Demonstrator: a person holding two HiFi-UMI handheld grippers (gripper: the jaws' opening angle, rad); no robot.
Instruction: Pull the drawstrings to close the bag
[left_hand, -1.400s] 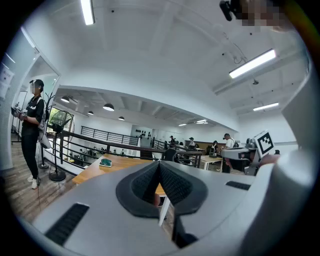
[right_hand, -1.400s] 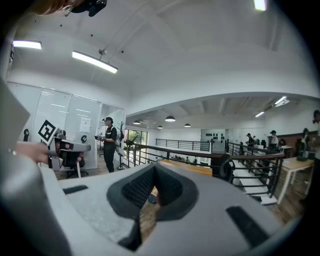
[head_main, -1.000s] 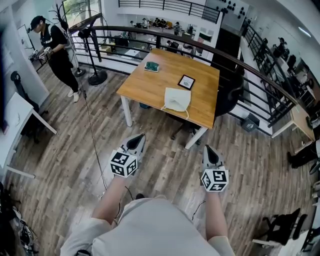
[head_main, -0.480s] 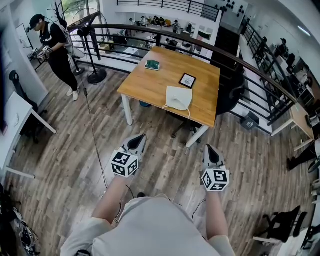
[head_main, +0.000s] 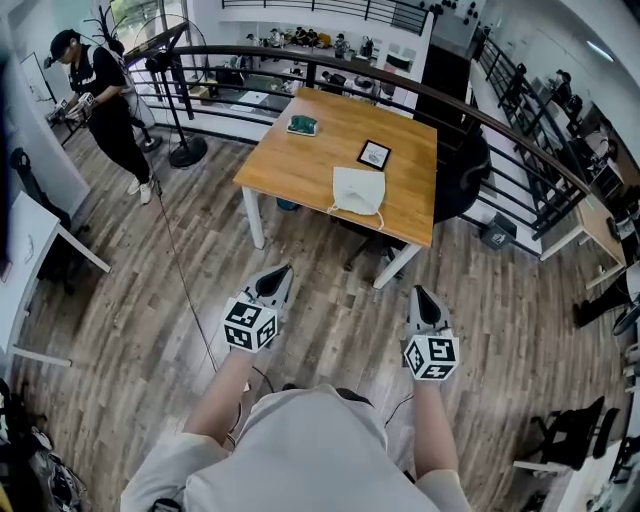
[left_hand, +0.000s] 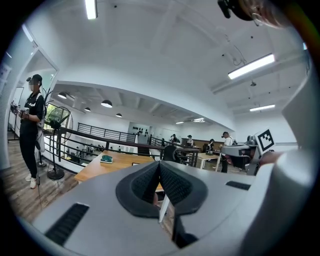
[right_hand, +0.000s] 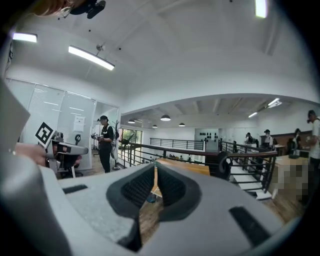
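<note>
A white drawstring bag (head_main: 357, 190) lies flat near the front edge of a wooden table (head_main: 300, 165), with a cord dangling over the edge (head_main: 382, 218). My left gripper (head_main: 281, 271) and right gripper (head_main: 415, 292) are held side by side over the floor, well short of the table, and point toward it. Both have their jaws shut with nothing between them. In the left gripper view the dark pads (left_hand: 170, 181) meet over the table (left_hand: 100, 167). The right gripper view shows pads (right_hand: 170, 186) closed in front of the table (right_hand: 186, 168).
On the table are a black-framed card (head_main: 374, 154) and a green object (head_main: 303, 125). A black chair (head_main: 462, 180) stands at its right, and a railing (head_main: 520, 130) curves behind. A person (head_main: 100, 100) stands far left near a fan stand (head_main: 186, 152). A white desk (head_main: 45, 235) is at the left.
The view has shifted slightly as I edge toward the table. Both grippers keep the same pose, shut and empty. The bag has not moved.
</note>
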